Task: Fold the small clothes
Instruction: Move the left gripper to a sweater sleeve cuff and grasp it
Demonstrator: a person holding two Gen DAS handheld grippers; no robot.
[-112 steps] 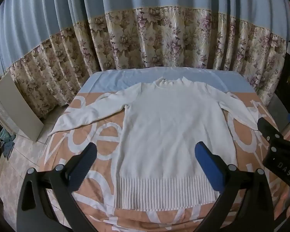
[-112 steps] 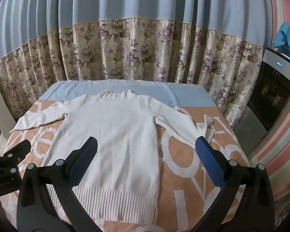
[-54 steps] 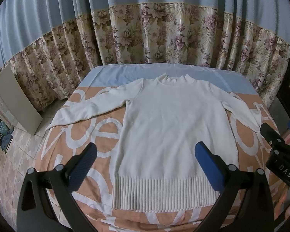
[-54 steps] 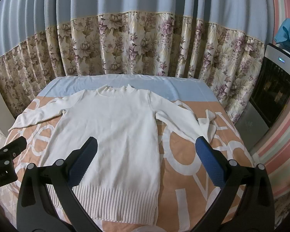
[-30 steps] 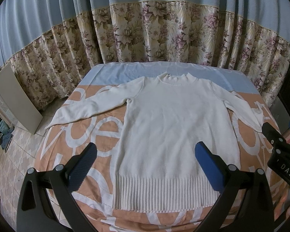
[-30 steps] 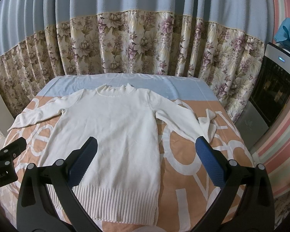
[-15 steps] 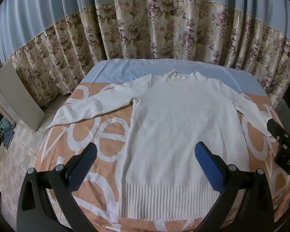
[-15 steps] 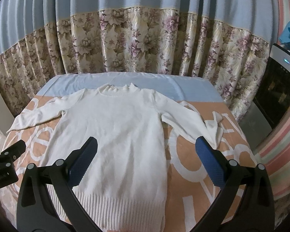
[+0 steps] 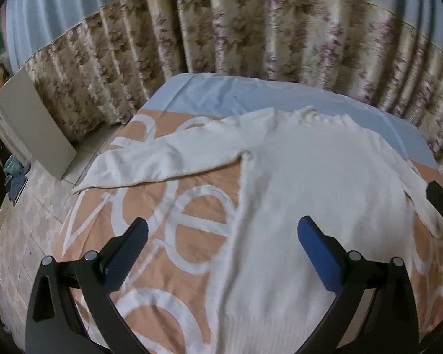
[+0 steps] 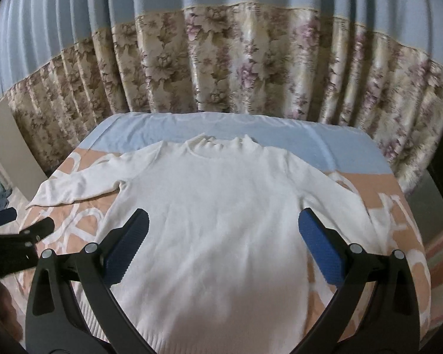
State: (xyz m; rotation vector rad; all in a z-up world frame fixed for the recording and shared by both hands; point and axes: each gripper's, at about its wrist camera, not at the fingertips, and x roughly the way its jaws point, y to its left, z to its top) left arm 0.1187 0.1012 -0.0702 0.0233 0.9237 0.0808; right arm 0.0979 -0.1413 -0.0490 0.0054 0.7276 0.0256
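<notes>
A white knit sweater [image 10: 221,221] lies flat and face up on a bed [image 10: 280,138], filling the middle of both wrist views, with its collar toward the top of the frame and its ribbed hem toward the bottom edge. The bed cover is peach with large white lettering (the letters are only partly readable), and a pale blue band runs across its far end, just behind the collar. One sleeve [image 9: 162,162] stretches out toward the left of the left wrist view, its cuff lying at the bed's edge above the tiled floor [image 9: 29,221]. The other sleeve [image 10: 345,203] slants down toward the right in the right wrist view. The left gripper [image 9: 221,250] hovers above the sweater's left flank, jaws spread wide and holding nothing; its blue pads [image 9: 319,253] frame cloth and bed cover. The right gripper [image 10: 221,247] hangs over the sweater's body, likewise spread apart and empty. A floral curtain [image 10: 221,67] with a blue upper part hangs behind the bed across the top of each frame. A pale board [image 9: 32,124] leans at the left edge of the left wrist view.
</notes>
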